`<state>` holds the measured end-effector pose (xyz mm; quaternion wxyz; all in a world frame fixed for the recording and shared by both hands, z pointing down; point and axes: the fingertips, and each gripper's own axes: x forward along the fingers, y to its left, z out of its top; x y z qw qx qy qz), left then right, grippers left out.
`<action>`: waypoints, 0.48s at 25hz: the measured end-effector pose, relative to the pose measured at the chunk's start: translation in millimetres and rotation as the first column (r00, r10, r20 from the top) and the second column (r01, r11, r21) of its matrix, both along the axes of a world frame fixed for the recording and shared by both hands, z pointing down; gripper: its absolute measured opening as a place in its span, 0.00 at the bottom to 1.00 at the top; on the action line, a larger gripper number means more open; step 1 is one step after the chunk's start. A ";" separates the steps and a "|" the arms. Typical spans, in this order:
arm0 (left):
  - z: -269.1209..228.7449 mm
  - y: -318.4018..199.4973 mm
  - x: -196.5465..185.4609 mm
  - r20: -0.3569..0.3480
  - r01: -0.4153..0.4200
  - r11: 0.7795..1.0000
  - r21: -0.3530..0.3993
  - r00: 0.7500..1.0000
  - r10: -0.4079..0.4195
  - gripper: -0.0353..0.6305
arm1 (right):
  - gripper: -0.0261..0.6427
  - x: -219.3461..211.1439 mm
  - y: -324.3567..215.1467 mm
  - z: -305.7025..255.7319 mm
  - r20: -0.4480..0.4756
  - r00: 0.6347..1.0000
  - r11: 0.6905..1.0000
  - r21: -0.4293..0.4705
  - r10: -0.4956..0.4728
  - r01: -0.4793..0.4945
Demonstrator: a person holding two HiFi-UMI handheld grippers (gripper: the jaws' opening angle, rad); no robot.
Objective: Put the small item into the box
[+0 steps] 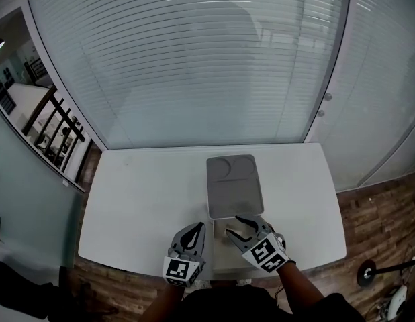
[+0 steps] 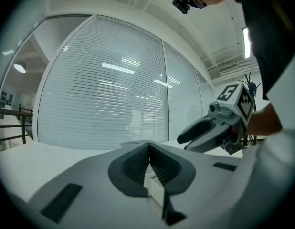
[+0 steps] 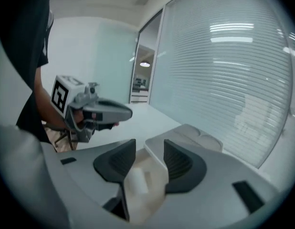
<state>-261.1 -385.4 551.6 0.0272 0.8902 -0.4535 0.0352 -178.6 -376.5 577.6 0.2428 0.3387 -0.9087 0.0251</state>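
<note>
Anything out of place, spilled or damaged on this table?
Nothing stands out. The grey tray sits square on the white table, and the white box sits at the near edge beneath the right hand-held gripper, whose jaws stand open. Nothing looks spilled or damaged.

Head view looks steeply down on the surface (image 1: pixel 147 200). Gripper views sit close behind their jaws, facing the blinds (image 2: pixel 104 94); left shows the right gripper (image 2: pixel 184 137), right the left gripper (image 3: pixel 127 112).

The desk (image 1: pixel 147 200) is smooth, matt white. The box (image 1: pixel 234 186) at its middle looks like matt grey plastic. The floor (image 1: pixel 372 213) is brown wood planks. The glass wall (image 1: pixel 194 59) is glossy.
</note>
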 end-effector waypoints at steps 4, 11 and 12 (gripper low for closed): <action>1.9 1.2 3.8 0.019 -0.013 1.000 -0.011 1.000 0.013 0.07 | 0.27 11.2 -8.6 -44.5 0.191 0.979 0.994 0.076 0.065 -0.081; -4.5 -3.6 2.9 -0.013 0.006 0.999 -0.048 1.000 -0.007 0.07 | 0.05 39.7 -15.2 -99.1 0.366 0.916 0.930 0.249 0.168 -0.270; -5.9 -4.1 3.2 -0.011 0.004 0.999 -0.047 1.000 -0.005 0.07 | 0.05 43.9 -15.5 -101.2 0.397 0.899 0.920 0.252 0.185 -0.300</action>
